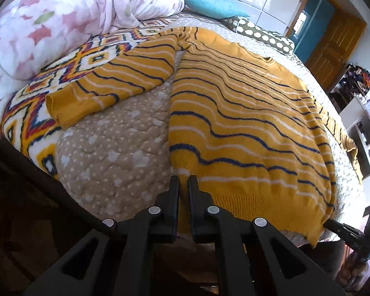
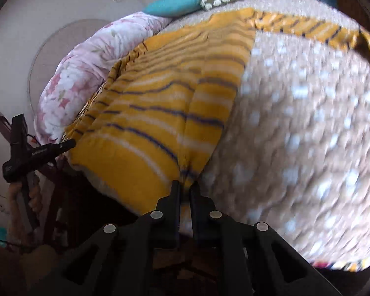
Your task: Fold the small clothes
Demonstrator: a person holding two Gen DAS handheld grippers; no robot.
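A yellow sweater (image 1: 246, 113) with navy and white stripes lies spread flat on the bed, its hem towards me. Its left sleeve (image 1: 106, 86) stretches out to the left. My left gripper (image 1: 184, 178) is shut on the hem's left corner, with yellow knit pinched between the fingers. At the hem's right corner, low on the right edge of this view, is my right gripper (image 1: 333, 224). In the blurred right wrist view the right gripper (image 2: 185, 184) is shut on that corner of the sweater (image 2: 160, 103). The left gripper (image 2: 69, 144) touches the far hem corner, and the other sleeve (image 2: 308, 28) lies across the top.
The bed has a beige dotted quilt (image 1: 116, 153) and a bright zigzag blanket (image 1: 37, 113) at the left. A floral duvet (image 1: 61, 24), a teal pillow (image 1: 209, 2) and a spotted pillow (image 1: 259, 32) lie at the far end. A wooden door (image 1: 333, 49) and shelves (image 1: 362, 113) stand to the right.
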